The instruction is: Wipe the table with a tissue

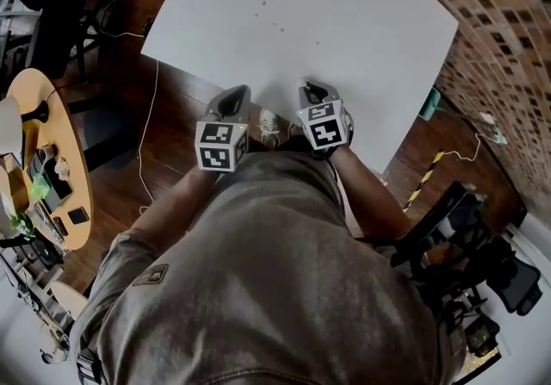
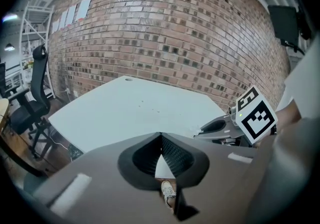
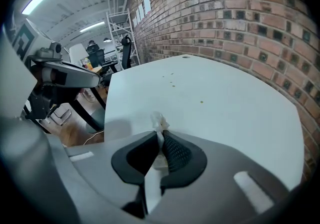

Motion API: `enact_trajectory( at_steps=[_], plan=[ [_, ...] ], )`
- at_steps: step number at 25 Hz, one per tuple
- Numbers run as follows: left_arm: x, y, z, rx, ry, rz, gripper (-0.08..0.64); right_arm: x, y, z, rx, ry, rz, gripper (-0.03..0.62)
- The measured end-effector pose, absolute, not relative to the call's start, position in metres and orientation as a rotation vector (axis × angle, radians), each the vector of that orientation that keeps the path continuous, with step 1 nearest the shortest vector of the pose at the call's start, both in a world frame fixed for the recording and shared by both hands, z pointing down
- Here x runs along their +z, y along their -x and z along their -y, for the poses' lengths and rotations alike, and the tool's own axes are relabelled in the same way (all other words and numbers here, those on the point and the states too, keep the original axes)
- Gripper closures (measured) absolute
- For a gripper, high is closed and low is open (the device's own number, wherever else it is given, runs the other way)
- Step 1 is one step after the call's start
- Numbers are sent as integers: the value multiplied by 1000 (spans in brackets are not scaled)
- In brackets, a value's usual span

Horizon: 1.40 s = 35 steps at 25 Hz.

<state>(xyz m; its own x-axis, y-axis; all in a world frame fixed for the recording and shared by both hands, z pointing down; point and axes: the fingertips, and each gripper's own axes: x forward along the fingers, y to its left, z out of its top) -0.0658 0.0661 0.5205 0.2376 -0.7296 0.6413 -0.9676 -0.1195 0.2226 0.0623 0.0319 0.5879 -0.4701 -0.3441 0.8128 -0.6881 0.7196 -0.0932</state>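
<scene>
The white table (image 1: 327,21) spreads out ahead of me, with a few small dark specks (image 1: 277,27) near its middle. Both grippers hover side by side over its near edge. My right gripper (image 3: 161,135) is shut on a crumpled white tissue (image 3: 158,120), whose tuft pokes out past the jaw tips above the tabletop (image 3: 225,113). In the head view the right gripper (image 1: 310,84) is just right of the left gripper (image 1: 237,92). My left gripper (image 2: 160,137) is shut with nothing between its jaws. The right gripper's marker cube (image 2: 256,115) shows at the right of the left gripper view.
A brick wall (image 2: 165,27) runs along the table's far and right sides. A round wooden table (image 1: 39,159) with clutter stands at the left, over a dark wood floor with cables (image 1: 151,108). An office chair (image 2: 35,92) is at the left, another black chair (image 1: 465,237) at the right.
</scene>
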Motion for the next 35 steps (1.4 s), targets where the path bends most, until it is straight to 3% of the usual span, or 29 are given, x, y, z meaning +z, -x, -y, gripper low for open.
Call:
enact_trajectory(
  at_steps=[12, 20, 35],
  plan=[
    [521, 63, -50, 566, -1969, 1493, 558, 587, -63, -35, 595, -837, 2111, 554],
    [503, 48, -8, 593, -2024, 1506, 558, 557, -101, 2, 648, -1028, 2175, 554],
    [511, 96, 51, 554, -2150, 1344, 558, 543, -119, 53, 756, -1453, 1949, 554]
  ],
)
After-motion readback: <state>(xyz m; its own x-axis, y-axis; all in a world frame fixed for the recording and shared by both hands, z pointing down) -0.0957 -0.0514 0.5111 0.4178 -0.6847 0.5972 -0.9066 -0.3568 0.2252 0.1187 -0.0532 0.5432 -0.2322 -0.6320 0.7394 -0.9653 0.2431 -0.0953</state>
